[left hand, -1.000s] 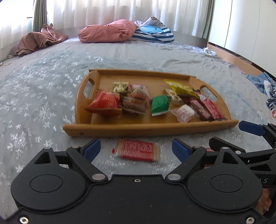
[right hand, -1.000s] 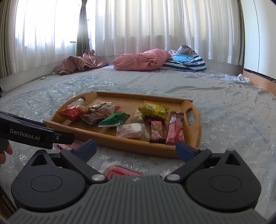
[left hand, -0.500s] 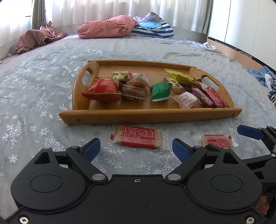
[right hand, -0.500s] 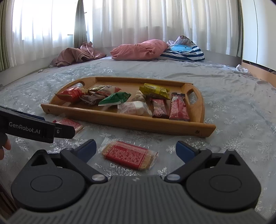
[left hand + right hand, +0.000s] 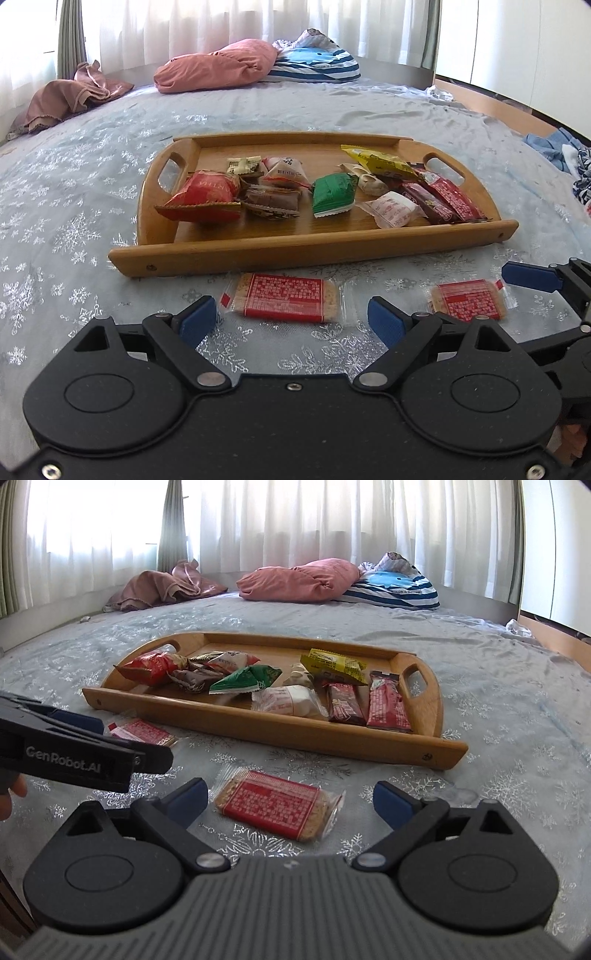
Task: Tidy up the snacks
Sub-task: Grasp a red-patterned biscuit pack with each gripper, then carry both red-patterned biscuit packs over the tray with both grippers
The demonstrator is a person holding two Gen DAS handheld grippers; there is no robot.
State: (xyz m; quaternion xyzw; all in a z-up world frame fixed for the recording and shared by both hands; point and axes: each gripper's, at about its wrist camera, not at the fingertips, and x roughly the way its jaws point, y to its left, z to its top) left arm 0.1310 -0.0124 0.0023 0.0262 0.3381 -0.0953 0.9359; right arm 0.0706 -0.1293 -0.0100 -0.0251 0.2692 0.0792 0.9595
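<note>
- The bed (image 5: 74, 192) carries a wooden tray (image 5: 295, 247) of snacks.
- Left gripper (image 5: 291, 319) angled down, jaws wide but closing, astride a red cracker pack (image 5: 284, 297) without touching.
- Right gripper (image 5: 290, 799) wide, a second cracker pack (image 5: 275, 805) between its fingers.
- A fingertip (image 5: 11, 797) is cut off at the picture's edge.

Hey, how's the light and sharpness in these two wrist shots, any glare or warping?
Left wrist view: sharp, curtains blown out, fisheye bows the wooden tray. Right wrist view: backlit curtains glare white, the biscuit packet stays crisp, edges curve.
</note>
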